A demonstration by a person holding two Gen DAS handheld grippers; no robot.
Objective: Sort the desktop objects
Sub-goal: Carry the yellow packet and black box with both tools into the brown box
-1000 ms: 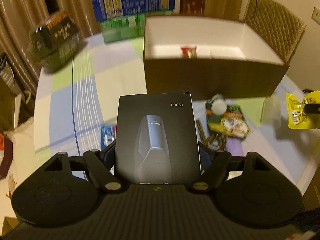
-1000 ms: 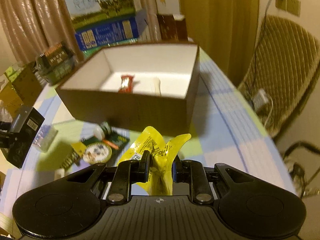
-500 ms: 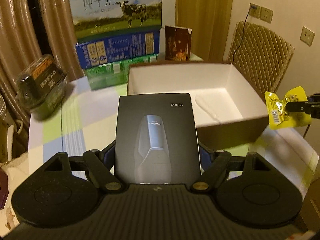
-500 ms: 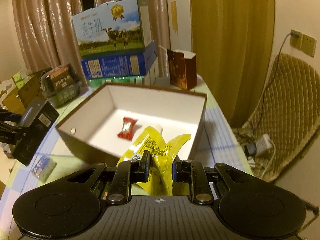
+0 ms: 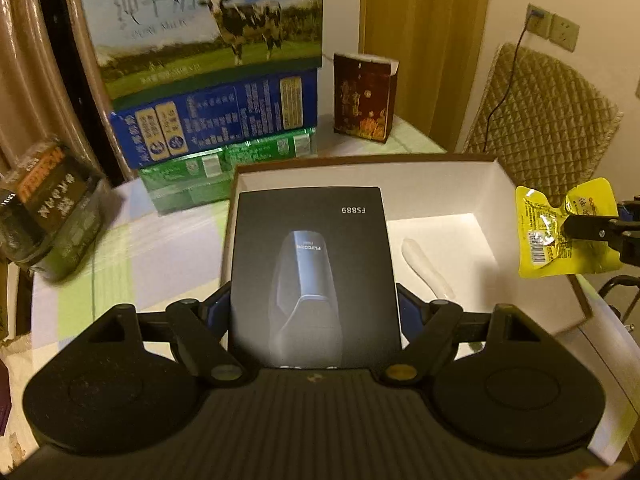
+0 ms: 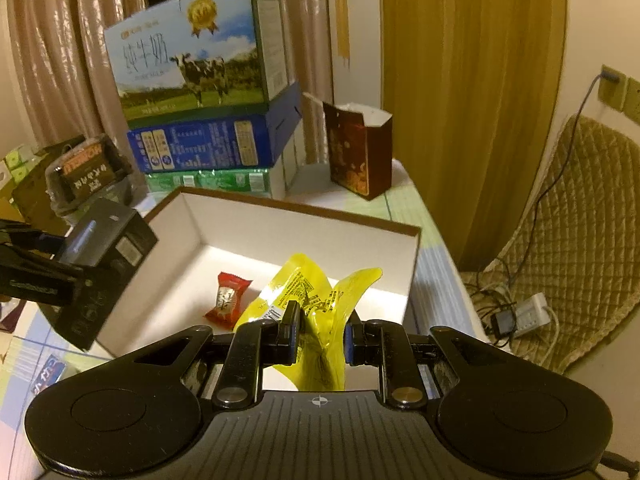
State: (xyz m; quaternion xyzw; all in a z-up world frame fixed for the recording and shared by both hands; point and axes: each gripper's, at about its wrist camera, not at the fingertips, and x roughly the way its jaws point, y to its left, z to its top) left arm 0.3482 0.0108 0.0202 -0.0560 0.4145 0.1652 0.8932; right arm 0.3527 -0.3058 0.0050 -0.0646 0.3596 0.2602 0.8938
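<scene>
I see the bench [image 5: 132, 248] with its checked cloth, and on it the open brown box [image 6: 304, 216] with white inside, which stands in front of the stacked milk cartons [image 6: 192, 52] at the far edge of the bench.

My left tongs [image 5: 314, 308] are closed on the black shaver box [image 5: 310, 276] and grip it on both long sides. Its long axis points forward along the fingers, and its far end hangs already over the near-left wall of the brown box.

My right tongs [image 6: 320, 340] are closed on the yellow snack packet [image 6: 316, 300], which stands up between the fingers, above the near wall of the brown box. Below and ahead of it lie a red candy [image 6: 226, 300] and a pale long thing [image 5: 426, 272] on the white floor.

So both loads are at the box, and I judge the right tongs are nearer to the open middle. The left load is larger, and it needs to go forward and to the right to be fully over the floor.
</scene>
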